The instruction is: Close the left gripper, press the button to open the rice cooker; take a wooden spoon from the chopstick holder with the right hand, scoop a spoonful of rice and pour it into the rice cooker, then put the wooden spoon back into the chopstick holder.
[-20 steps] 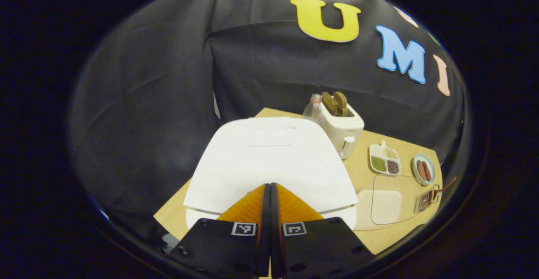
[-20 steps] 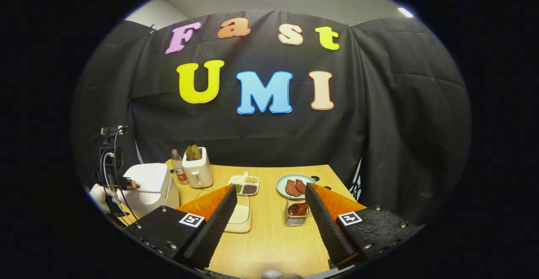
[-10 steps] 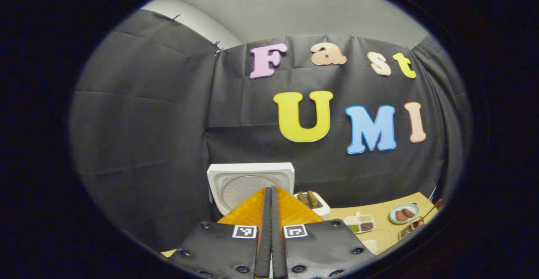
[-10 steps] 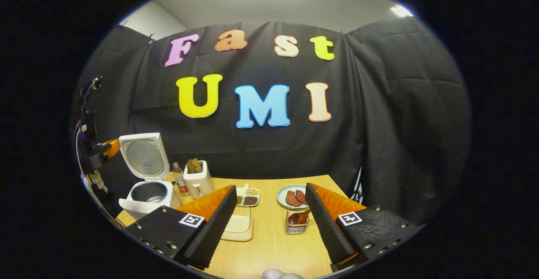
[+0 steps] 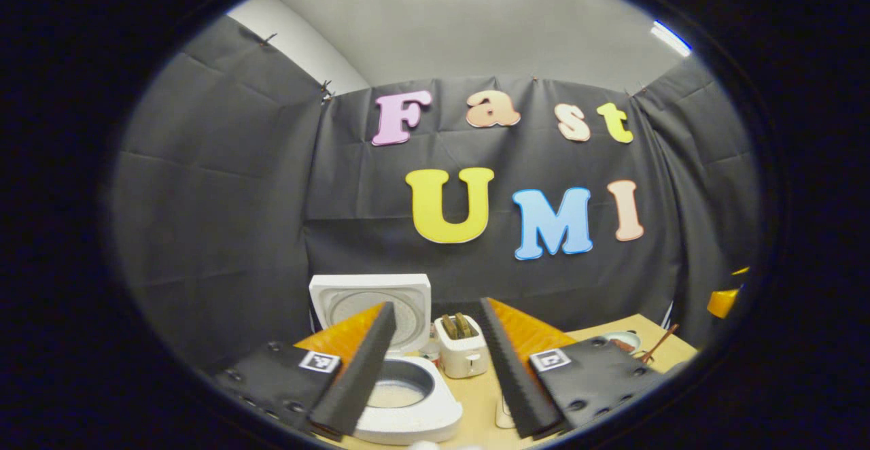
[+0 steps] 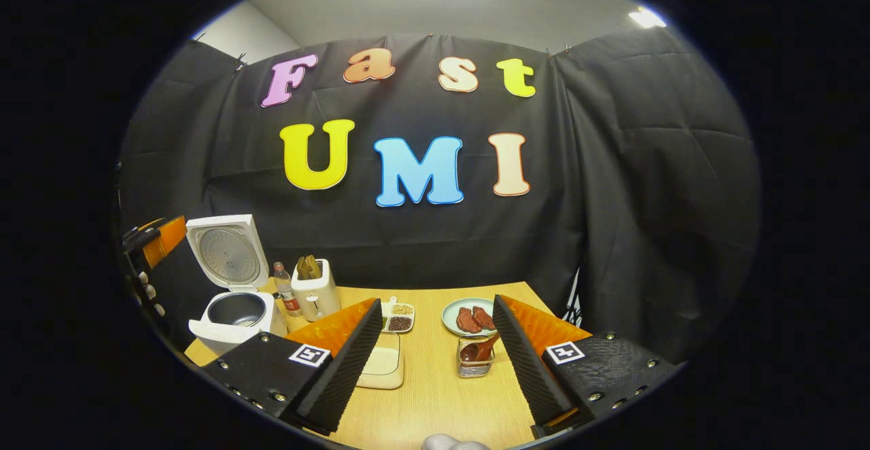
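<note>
No brand or label on the table things is legible to you from here; your left tool [image 5: 435, 361] now stands with its fingers spread wide, where half a second ago they were pressed together, and it has drawn back above the rice cooker [image 5: 401, 395]; the cooker sits at the left end of the table [image 6: 435, 395] with its lid [image 6: 228, 253] standing upright, the ribbed inner face turned toward you and the pot [image 6: 238, 308] bare beneath it, just as it was half a second back; your right tool [image 6: 435, 355] hangs wide apart and holds nothing, barely shifted; between its fingers the chopstick holder [image 6: 474, 361] stands on the table, and the wooden spoon [image 6: 484, 348] leans in it, long axis tilted up and to the right; the toaster [image 6: 314, 290] and a bottle [image 6: 287, 293] stand just right of the cooker.
</note>
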Demonstrator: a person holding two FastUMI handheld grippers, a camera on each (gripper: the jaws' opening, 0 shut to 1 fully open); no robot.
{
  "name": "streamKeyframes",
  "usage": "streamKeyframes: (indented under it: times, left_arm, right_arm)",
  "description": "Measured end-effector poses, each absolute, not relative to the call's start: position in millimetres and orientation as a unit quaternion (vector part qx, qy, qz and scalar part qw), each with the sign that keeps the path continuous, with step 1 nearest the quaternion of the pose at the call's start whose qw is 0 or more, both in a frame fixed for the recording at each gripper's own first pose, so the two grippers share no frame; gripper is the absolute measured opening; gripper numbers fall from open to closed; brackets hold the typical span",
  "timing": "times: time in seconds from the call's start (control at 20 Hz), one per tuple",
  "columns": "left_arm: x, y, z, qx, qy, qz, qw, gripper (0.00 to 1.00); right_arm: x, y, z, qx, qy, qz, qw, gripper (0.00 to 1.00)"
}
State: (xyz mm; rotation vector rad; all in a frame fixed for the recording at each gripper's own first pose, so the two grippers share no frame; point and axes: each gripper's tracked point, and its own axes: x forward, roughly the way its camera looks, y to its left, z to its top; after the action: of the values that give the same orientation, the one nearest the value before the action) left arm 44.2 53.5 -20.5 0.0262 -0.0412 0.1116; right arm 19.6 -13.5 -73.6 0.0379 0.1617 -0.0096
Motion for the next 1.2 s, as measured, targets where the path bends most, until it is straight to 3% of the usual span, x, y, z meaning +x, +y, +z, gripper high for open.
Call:
streamKeyframes:
  times: [0.15,1.2]
  left_arm:
    - [28.6,41.0,-11.4,0.01,-0.03,0.044,0.999,0.95]
    - [28.1,37.1,-20.6,-0.009,0.012,0.031,0.999,0.94]
  right_arm:
    - [21.0,-14.8,-72.5,0.022,0.077,-0.009,0.997,0.99]
    - [20.3,-18.2,-47.4,0.021,0.036,-0.016,0.999,0.99]
